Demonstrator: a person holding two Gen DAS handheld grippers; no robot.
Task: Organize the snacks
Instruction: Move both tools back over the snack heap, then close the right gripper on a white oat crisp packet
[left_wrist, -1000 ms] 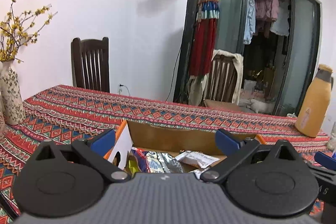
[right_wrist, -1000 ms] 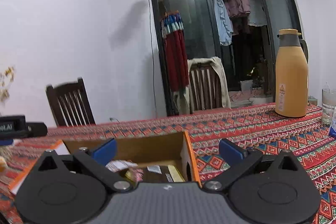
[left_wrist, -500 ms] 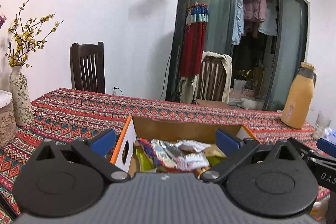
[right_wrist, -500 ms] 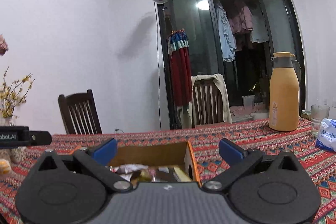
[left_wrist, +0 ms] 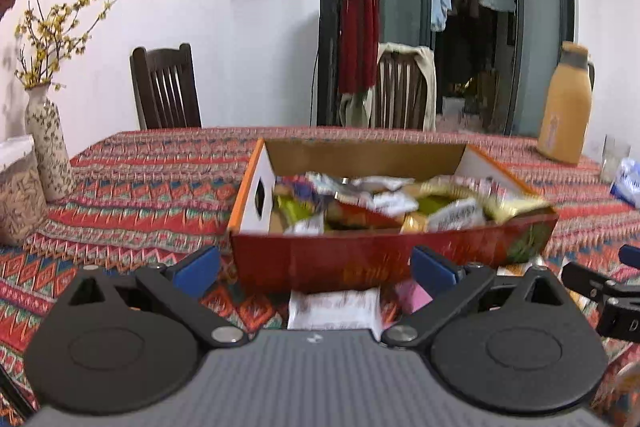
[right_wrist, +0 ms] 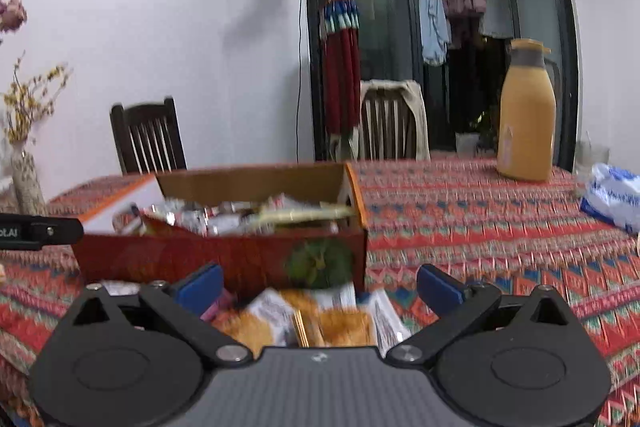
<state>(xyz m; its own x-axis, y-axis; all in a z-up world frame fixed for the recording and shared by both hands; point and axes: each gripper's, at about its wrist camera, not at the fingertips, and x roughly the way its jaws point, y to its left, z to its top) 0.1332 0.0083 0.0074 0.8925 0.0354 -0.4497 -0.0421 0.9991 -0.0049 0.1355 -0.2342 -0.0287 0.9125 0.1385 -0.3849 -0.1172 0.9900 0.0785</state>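
Observation:
An open cardboard box [left_wrist: 360,259] with a red front wall stands on the patterned tablecloth, heaped with several snack packets [left_wrist: 384,203]. The same box [right_wrist: 224,259] fills the left middle of the right wrist view. Loose packets lie in front of it: a white one [left_wrist: 334,309] and a pink one [left_wrist: 412,297] by the left gripper, several orange and white ones [right_wrist: 312,319] by the right. My left gripper [left_wrist: 316,271] is open, short of the box front, holding nothing. My right gripper [right_wrist: 320,285] is open over the loose packets, near the box's right corner.
An orange thermos [right_wrist: 526,115] stands at the far right with a glass [left_wrist: 614,157] and a blue-white packet [right_wrist: 612,195] near it. A flowered vase [left_wrist: 46,143] sits at the left. Two wooden chairs [left_wrist: 166,91] stand behind the table [right_wrist: 480,227].
Both grippers have pulled back and up from the box. The whole box front and the loose packets before it have come into view. Both grippers stay open.

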